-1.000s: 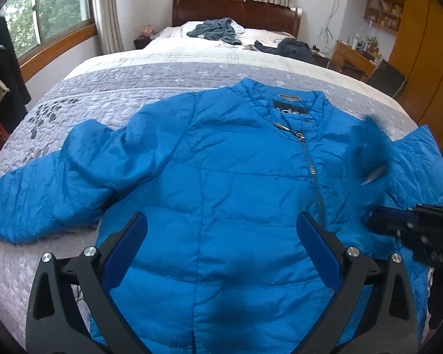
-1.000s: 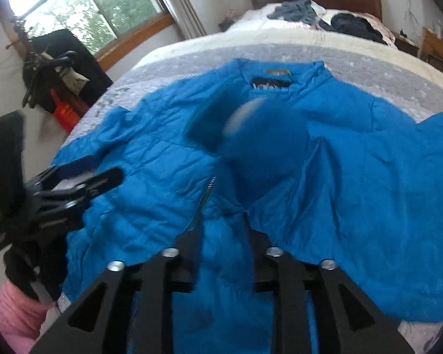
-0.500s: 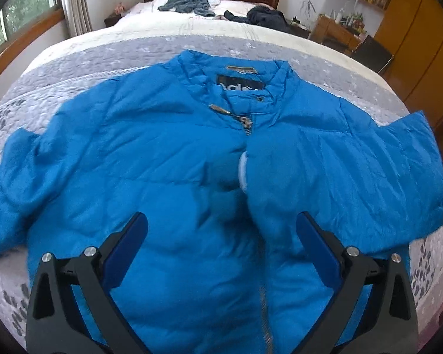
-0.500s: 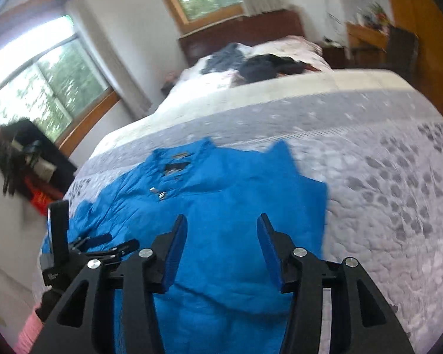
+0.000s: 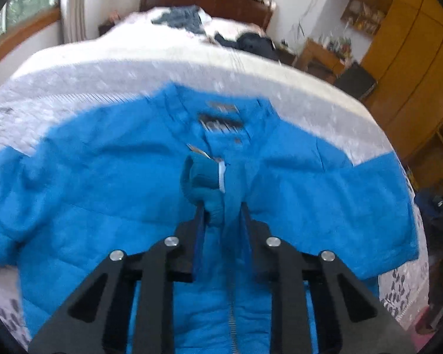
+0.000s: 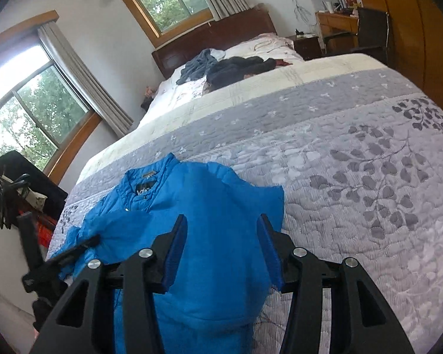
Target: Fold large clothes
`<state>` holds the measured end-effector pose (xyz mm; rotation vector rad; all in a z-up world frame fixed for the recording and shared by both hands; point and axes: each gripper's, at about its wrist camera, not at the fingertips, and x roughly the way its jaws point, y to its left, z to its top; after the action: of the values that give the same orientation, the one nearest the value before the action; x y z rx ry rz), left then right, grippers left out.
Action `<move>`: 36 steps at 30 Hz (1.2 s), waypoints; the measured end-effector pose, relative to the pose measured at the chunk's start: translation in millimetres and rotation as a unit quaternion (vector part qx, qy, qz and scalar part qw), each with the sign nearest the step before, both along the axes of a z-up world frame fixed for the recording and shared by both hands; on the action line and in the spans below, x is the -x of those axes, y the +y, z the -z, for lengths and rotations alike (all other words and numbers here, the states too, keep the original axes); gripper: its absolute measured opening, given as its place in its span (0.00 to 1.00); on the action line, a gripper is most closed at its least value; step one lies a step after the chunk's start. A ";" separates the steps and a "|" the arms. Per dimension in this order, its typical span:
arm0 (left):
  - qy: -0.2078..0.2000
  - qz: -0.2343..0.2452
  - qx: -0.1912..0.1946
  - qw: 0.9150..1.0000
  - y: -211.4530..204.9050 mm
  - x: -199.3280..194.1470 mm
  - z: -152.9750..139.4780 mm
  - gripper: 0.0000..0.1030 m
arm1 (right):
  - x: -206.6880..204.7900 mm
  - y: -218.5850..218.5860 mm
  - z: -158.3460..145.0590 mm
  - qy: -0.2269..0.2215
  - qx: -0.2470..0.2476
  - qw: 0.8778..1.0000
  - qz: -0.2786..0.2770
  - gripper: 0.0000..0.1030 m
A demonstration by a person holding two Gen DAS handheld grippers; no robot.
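Blue quilted zip-front jacket (image 5: 109,194) front-up on grey leaf-patterned bedspread (image 6: 369,177), left gripper (image 5: 221,206) clamped on folded-in sleeve cuff (image 5: 205,183) at jacket's zip, right gripper (image 6: 221,230) spread apart above jacket's side.

Left wrist view: I look from my left gripper (image 5: 221,209) down and forward, close over the blue jacket (image 5: 103,188), headboard (image 5: 206,3) top centre.
Right wrist view: from my right gripper (image 6: 221,236), tilted, low over the quilt (image 6: 354,177), jacket lower left.
Shared: jacket collar, bed, headboard, desk.
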<state>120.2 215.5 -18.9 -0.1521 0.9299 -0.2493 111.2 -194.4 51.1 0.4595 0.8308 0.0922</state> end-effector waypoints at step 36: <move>0.026 -0.026 -0.027 0.999 46.2 -7.7 15.0 0.46 | -49.5 125.0 38.1 0.087 0.017 0.988 -0.127 0.49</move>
<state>127.9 261.8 -34.0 -0.1331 0.9822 -0.1723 160.7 -69.3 13.0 0.3301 1.0594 0.2762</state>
